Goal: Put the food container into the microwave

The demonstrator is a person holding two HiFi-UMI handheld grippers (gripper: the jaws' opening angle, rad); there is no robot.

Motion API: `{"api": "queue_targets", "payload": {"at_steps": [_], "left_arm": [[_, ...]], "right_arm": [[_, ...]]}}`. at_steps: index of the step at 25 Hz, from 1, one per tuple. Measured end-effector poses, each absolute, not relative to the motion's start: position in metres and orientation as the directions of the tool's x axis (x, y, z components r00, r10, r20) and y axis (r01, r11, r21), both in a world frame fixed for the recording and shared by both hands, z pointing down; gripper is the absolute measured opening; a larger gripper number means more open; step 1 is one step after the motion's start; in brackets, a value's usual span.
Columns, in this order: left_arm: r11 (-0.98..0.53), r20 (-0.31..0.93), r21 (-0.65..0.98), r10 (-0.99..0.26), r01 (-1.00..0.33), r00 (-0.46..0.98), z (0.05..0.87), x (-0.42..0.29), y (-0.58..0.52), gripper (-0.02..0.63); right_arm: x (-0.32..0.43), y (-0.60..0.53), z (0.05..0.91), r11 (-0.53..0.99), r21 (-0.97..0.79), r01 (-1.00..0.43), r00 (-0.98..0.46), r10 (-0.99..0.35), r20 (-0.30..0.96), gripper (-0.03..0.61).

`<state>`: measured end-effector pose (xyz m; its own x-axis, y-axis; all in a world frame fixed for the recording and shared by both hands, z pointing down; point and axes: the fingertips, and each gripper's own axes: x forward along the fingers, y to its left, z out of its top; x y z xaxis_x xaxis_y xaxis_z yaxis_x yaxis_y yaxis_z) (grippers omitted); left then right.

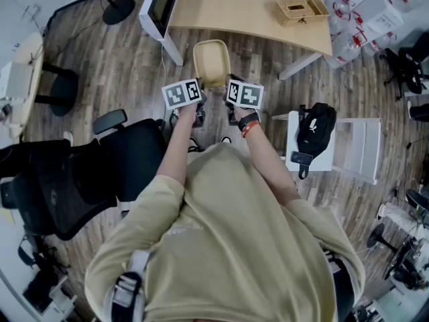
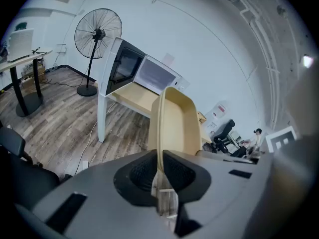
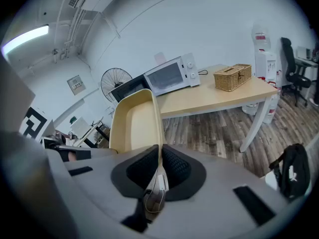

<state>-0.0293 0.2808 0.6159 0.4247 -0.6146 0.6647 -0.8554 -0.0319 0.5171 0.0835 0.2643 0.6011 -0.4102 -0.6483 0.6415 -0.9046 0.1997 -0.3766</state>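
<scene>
A beige food container (image 1: 211, 62) is held level in the air in front of the person, above the wood floor and short of the desk. My left gripper (image 1: 199, 109) is shut on its left rim (image 2: 160, 133), and my right gripper (image 1: 231, 109) is shut on its right rim (image 3: 157, 133). The white microwave (image 1: 161, 5) stands at the left end of the wooden desk (image 1: 248, 12) with its door (image 2: 119, 66) swung open. In the right gripper view the microwave (image 3: 167, 76) sits beyond the container (image 3: 132, 121).
A wicker box (image 1: 301, 9) rests on the desk's right part. A standing fan (image 2: 97, 34) is left of the desk. A black office chair (image 1: 80, 173) is at the person's left, and a white chair with a black bag (image 1: 315, 129) at the right.
</scene>
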Motion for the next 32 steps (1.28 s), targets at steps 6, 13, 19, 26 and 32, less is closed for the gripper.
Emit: {"api": "queue_targets", "payload": {"at_steps": [6, 13, 19, 26, 32], "left_arm": [[-0.013, 0.671, 0.524, -0.609, -0.852, 0.423, 0.621, -0.008, 0.286, 0.054], [0.020, 0.680, 0.533, -0.606, -0.846, 0.414, 0.627, -0.011, 0.277, 0.054], [0.014, 0.679, 0.548, -0.592, -0.836, 0.434, 0.640, -0.017, 0.238, 0.055], [-0.021, 0.644, 0.589, -0.591, -0.808, 0.485, 0.636, -0.026, 0.152, 0.055], [-0.033, 0.614, 0.618, -0.603, -0.785, 0.509, 0.624, -0.044, 0.078, 0.055]], "right_arm": [[0.107, 0.269, 0.608, 0.179, -0.411, -0.894, -0.424, -0.635, 0.646, 0.046], [0.105, 0.258, 0.613, 0.169, -0.425, -0.889, -0.431, -0.623, 0.653, 0.046], [0.101, 0.226, 0.628, 0.087, -0.438, -0.895, -0.389, -0.632, 0.670, 0.046], [0.092, 0.144, 0.626, 0.056, -0.438, -0.897, -0.369, -0.639, 0.675, 0.046], [0.075, 0.077, 0.618, 0.028, -0.468, -0.883, -0.370, -0.657, 0.657, 0.048]]}}
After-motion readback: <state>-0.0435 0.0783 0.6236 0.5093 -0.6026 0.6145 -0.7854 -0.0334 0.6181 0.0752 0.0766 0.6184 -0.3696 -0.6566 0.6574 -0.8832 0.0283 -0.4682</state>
